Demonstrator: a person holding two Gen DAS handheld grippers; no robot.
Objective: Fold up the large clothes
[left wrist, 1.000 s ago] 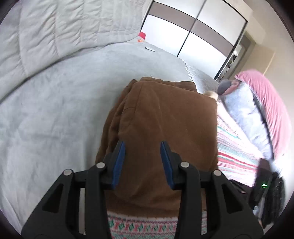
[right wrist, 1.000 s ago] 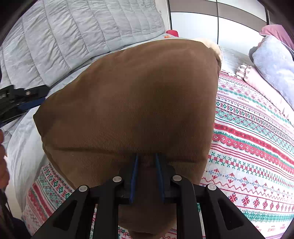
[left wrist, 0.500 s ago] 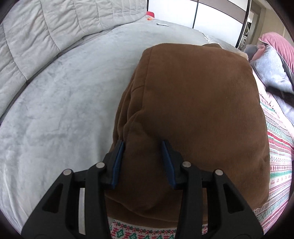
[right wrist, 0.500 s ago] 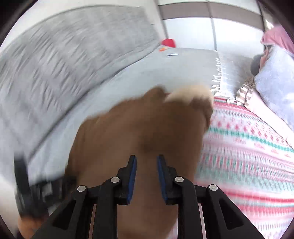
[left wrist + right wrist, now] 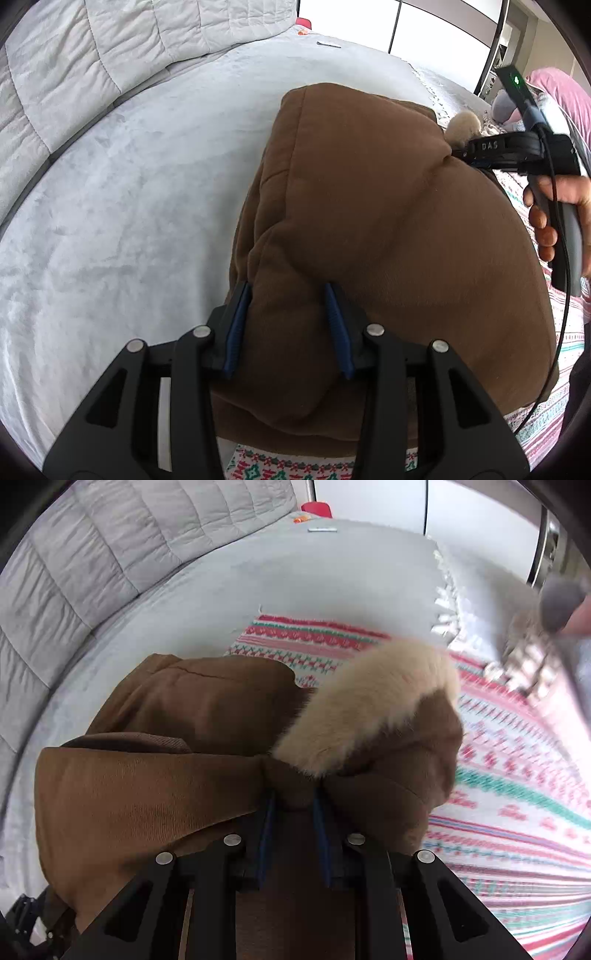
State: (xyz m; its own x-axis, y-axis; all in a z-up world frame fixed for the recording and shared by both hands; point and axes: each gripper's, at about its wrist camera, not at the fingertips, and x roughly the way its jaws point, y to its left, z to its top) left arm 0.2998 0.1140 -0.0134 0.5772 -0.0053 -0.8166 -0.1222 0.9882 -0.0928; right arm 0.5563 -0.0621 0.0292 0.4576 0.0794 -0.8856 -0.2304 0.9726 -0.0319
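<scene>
We have swung the puffy brown fur-hooded coat (image 5: 388, 229) over, both the left gripper (image 5: 288, 328) and right gripper (image 5: 291, 823) still clamped on it, so one fold looks nearly done.

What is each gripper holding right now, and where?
Both hold the brown coat: left gripper pinches a thick fold at its near edge, right gripper clamps fabric beside the fur trim.

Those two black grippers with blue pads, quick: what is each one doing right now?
Left gripper: closed on a thick fold of the brown fleece coat.
Right gripper: closed on the same coat near its beige fur trim.
</scene>
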